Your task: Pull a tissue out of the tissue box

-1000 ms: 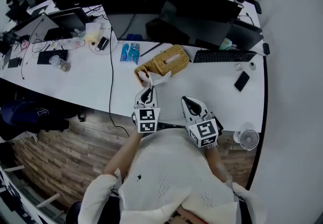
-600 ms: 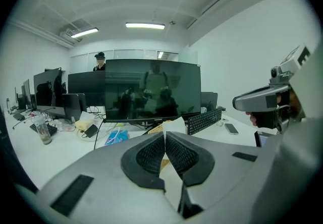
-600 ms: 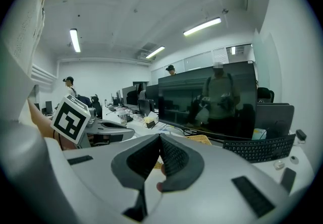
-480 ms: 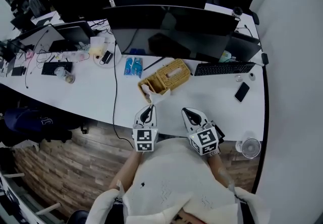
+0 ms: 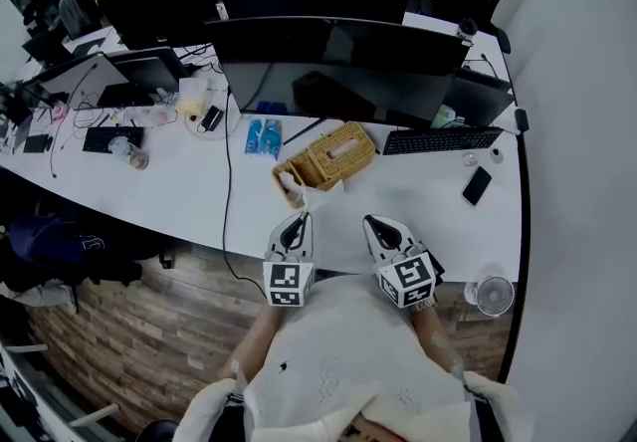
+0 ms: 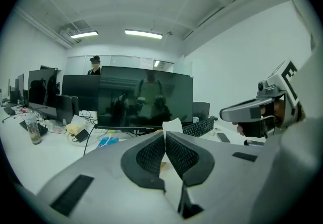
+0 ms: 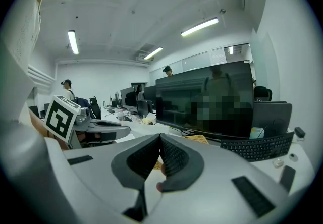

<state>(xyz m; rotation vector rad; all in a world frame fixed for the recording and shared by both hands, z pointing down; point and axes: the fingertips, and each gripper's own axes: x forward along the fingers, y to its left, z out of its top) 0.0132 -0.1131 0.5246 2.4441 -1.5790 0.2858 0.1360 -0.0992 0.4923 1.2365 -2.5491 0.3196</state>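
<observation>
The woven wicker tissue box [image 5: 331, 153] stands on the white desk [image 5: 179, 181] in front of the monitors; in the right gripper view the wicker tissue box [image 7: 198, 139] peeks over the jaws. A white tissue [image 5: 316, 196] hangs just off the box's near corner. My left gripper [image 5: 300, 218] is shut on its lower end. In the left gripper view the tissue [image 6: 172, 126] sticks up between the closed pads of the left gripper [image 6: 165, 135]. My right gripper [image 5: 371, 222] hovers beside it, over the desk's near edge. The right gripper [image 7: 159, 137] is shut with nothing between its jaws.
Dark monitors [image 5: 338, 57] line the back of the desk. A keyboard [image 5: 441, 139] and a phone [image 5: 476, 185] lie at the right, a blue bottle pack [image 5: 263, 138] left of the box. A black cable [image 5: 226, 201] crosses the desk. A small fan [image 5: 493, 296] sits at the near right corner.
My left gripper has drawn back from the box toward the person, with the tissue still in it. The right gripper has stayed beside it.
</observation>
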